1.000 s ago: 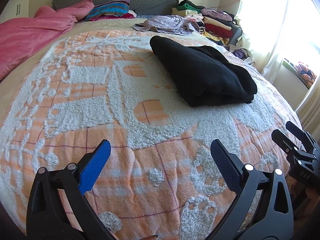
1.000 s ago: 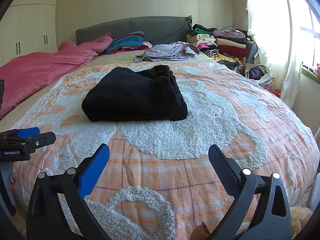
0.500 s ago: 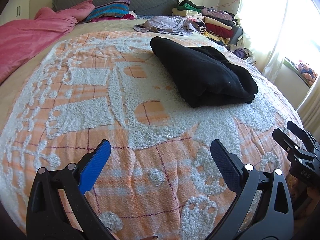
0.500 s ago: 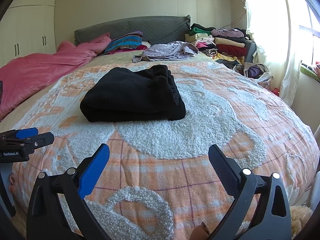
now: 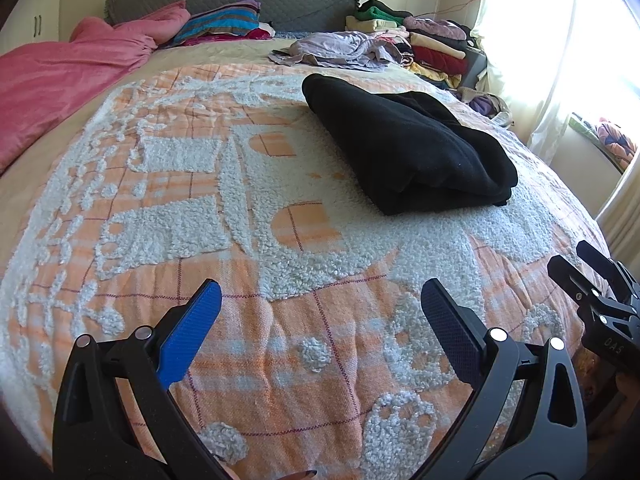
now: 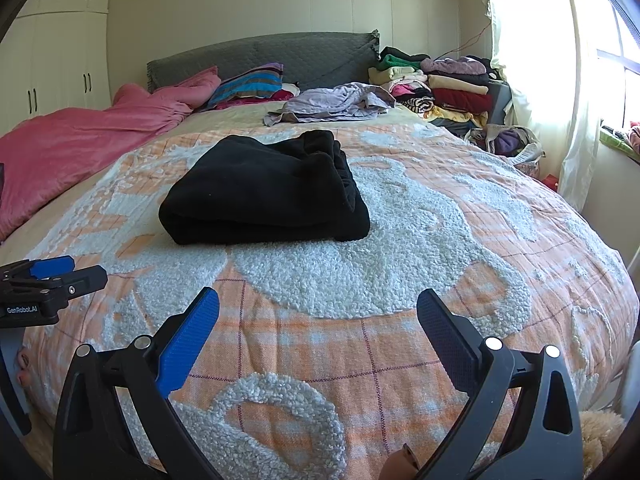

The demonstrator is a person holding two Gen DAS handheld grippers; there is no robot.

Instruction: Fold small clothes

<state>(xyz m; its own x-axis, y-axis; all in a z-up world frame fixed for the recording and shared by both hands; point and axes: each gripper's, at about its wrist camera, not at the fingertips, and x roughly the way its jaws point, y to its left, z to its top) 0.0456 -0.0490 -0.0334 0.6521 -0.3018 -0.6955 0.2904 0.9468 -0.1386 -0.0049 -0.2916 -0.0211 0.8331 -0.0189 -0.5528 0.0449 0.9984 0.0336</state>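
A folded black garment [image 5: 408,148] [image 6: 264,192] lies on the orange and white bedspread [image 5: 200,208] [image 6: 400,248], apart from both grippers. My left gripper [image 5: 320,296] hovers open over the bedspread near the foot of the bed, nothing between its fingers. My right gripper [image 6: 316,300] is also open and empty, with the garment ahead of it and slightly left. Each gripper shows at the edge of the other's view: the right gripper [image 5: 592,276] at the right, the left gripper [image 6: 60,270] at the left.
A pink duvet [image 6: 80,140] covers the bed's left side. Striped pillows [image 6: 248,86] and a crumpled lilac garment [image 6: 332,106] lie near the grey headboard [image 6: 260,54]. Stacked folded clothes [image 6: 440,84] sit at the back right, beside a bright curtained window [image 6: 540,80].
Both views have shifted only slightly; the black garment sits a little lower and nearer in the frames. Both grippers stay open and empty.
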